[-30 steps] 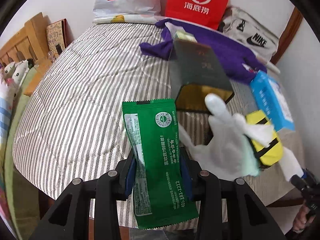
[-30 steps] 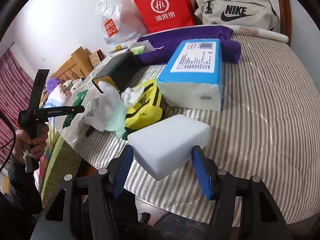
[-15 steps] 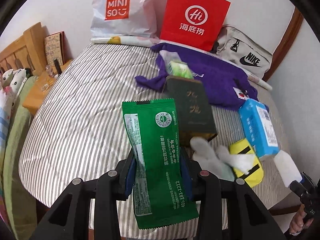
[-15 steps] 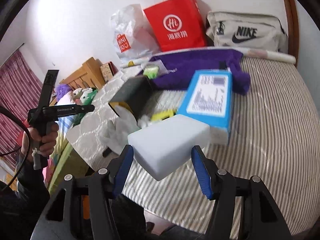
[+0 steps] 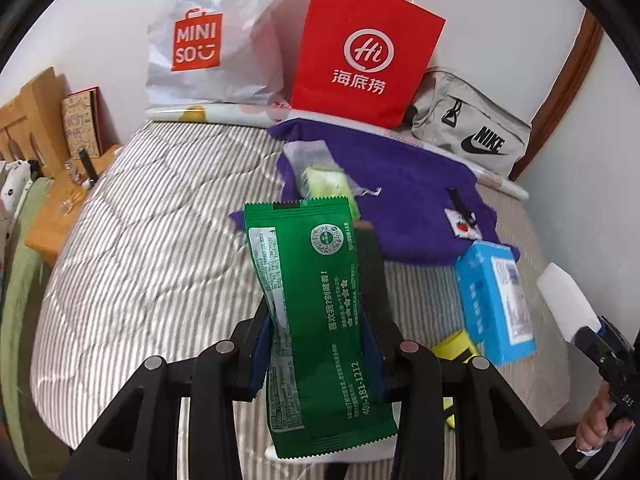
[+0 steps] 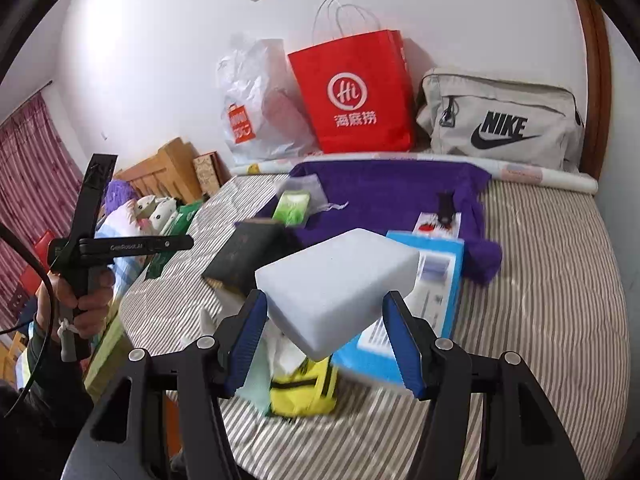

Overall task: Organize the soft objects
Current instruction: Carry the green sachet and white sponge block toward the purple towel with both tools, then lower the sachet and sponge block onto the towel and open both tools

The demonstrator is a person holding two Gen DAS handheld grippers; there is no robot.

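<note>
my left gripper [image 5: 316, 344] is clamped on a green packet [image 5: 316, 320], which stands upright between the pads, held above the striped bed [image 5: 152, 264]. my right gripper [image 6: 324, 336] grips a white sponge block [image 6: 336, 284] by its sides, also clear of the bed. below it i note a yellow pouch [image 6: 300, 392] and a blue tissue pack [image 6: 432, 280] just beside it, then a dark box [image 6: 244, 252]. beyond lie a purple cloth [image 6: 384, 192], a red paper bag [image 6: 352, 92], a white plastic bag [image 6: 252, 100] and a grey nike bag [image 6: 500, 120] against the wall.
</note>
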